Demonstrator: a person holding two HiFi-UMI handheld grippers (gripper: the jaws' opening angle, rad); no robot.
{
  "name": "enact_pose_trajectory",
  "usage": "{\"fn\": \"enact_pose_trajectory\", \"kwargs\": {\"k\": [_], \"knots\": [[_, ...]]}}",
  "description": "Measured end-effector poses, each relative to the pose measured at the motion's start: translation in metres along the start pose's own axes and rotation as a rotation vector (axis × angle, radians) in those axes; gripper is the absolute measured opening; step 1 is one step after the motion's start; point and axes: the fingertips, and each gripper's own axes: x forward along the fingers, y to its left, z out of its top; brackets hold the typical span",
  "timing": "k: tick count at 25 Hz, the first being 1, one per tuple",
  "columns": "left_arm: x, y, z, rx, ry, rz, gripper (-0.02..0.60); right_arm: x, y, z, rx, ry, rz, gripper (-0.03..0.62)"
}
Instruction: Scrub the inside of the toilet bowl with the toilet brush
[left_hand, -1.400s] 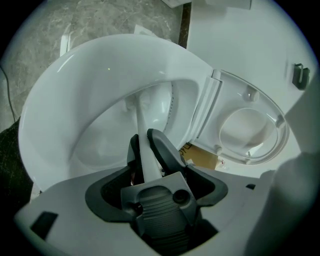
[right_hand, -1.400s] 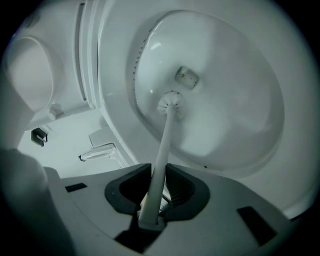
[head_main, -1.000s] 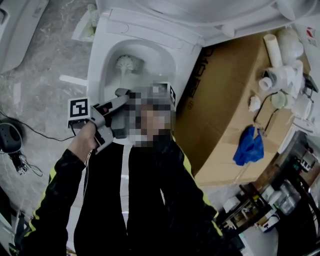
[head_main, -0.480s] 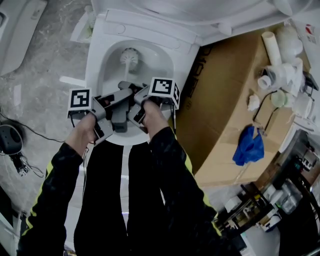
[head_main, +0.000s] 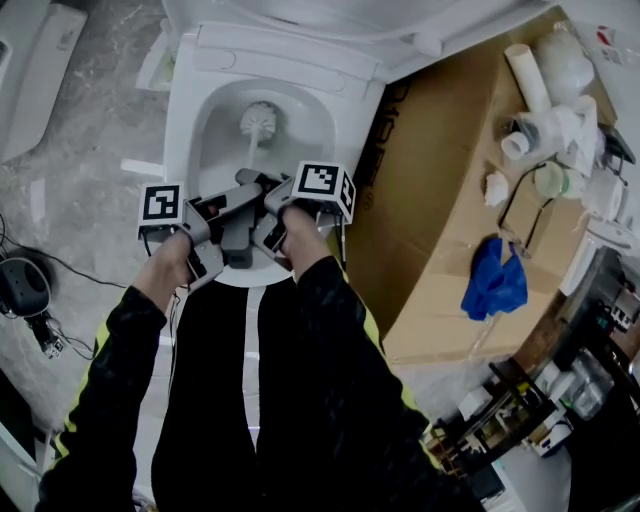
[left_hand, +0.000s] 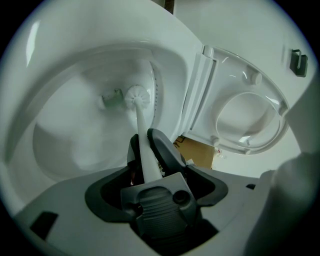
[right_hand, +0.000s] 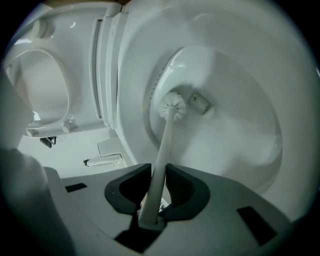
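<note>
A white toilet brush (head_main: 258, 122) reaches into the white toilet bowl (head_main: 185, 130), its round head against the far inner wall. Both grippers hold its white handle above the bowl's near rim. My left gripper (head_main: 250, 182) is shut on the handle (left_hand: 141, 137), and the brush head (left_hand: 137, 96) shows beyond the jaws. My right gripper (head_main: 272, 190) is also shut on the handle (right_hand: 163, 155), with the brush head (right_hand: 172, 105) near the bowl's inner rim. The seat and lid (left_hand: 245, 120) stand raised behind the bowl.
A large cardboard box (head_main: 450, 200) lies right of the toilet, with white pipe fittings (head_main: 545, 110) and a blue cloth (head_main: 493, 285) on it. Black cables and a device (head_main: 25, 290) lie on the grey floor at the left. Shelving clutter (head_main: 540, 410) is at the lower right.
The brush head has shifted toward the far wall of the bowl. Both grippers stay together on the handle; the right one was hidden by a blur patch a second ago.
</note>
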Motion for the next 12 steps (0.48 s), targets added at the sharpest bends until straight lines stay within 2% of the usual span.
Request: {"fn": "enact_pose_trajectory", "kwargs": {"k": [7, 12], "knots": [[-0.007, -0.010, -0.039, -0.002, 0.019, -0.004, 0.351, -0.031, 0.003, -0.028, 0.016, -0.014, -0.008, 0.094], [-0.021, -0.042, -0.080, -0.015, 0.036, -0.013, 0.351, -0.064, 0.024, -0.060, 0.026, -0.017, -0.013, 0.094]]}}
